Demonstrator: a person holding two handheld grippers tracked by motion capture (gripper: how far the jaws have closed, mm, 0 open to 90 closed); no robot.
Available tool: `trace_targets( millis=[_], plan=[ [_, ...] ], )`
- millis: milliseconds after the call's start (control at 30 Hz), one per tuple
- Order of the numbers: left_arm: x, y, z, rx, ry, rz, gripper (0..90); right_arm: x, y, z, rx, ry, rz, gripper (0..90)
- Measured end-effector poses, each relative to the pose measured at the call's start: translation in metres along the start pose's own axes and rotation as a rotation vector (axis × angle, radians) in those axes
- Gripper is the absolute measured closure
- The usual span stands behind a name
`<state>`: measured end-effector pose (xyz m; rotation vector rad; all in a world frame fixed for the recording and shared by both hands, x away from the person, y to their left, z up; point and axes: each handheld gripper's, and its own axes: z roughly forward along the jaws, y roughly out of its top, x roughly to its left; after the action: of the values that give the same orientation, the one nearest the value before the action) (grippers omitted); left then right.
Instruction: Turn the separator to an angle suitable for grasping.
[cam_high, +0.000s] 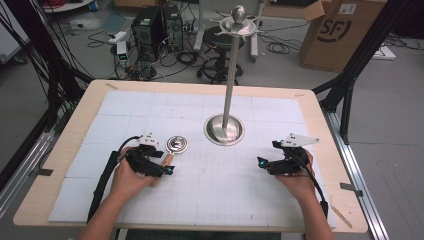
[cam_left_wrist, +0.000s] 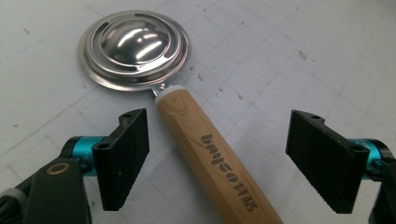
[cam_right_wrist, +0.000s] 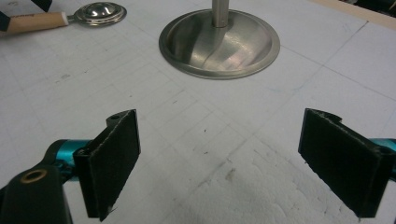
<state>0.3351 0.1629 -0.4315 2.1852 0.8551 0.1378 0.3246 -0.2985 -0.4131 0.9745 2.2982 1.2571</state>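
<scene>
High view overhead facing forward, gripper views low, close, sharing ladle

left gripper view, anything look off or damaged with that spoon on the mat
Nothing stands out. The spoon lies bowl-down, intact, its wooden handle between the open left gripper. The mat only has small scuffs.

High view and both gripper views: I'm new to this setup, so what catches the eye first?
The tall polished steel stand with a round dished base rises mid-table. Left of it lies a wooden-handled metal strainer spoon; the left gripper has its open jaws either side of the handle, not touching it. The right gripper is open over bare white mat.
</scene>
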Motion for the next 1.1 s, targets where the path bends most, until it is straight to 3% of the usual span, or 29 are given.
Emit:
trace_targets(
  millis=[233,500,767,967,1100],
  plan=[
    [-0.0010,-0.0009,0.0031,0.050,0.028,0.010,34.4,-0.0008,-0.0007,0.0005,0.003,-0.003,0.002,11.3],
    [-0.0030,0.0005,-0.0019,0.050,0.027,0.028,55.1,-0.0011,-0.0007,0.0000,0.002,-0.002,0.003,11.3],
    [-0.0003,-0.0002,-0.0036,0.096,0.046,0.063,65.2,-0.0009,-0.0008,0.0014,0.004,-0.001,-0.005,11.3],
    [-0.0002,0.0007,-0.0032,0.105,0.044,0.078,67.2,-0.0006,-0.0006,0.0009,0.005,-0.002,-0.003,11.3],
    [-0.0034,0.0015,0.0005,0.100,0.043,0.102,58.8,-0.0008,-0.0008,0.0016,0.007,-0.001,-0.006,11.3]
  ],
)
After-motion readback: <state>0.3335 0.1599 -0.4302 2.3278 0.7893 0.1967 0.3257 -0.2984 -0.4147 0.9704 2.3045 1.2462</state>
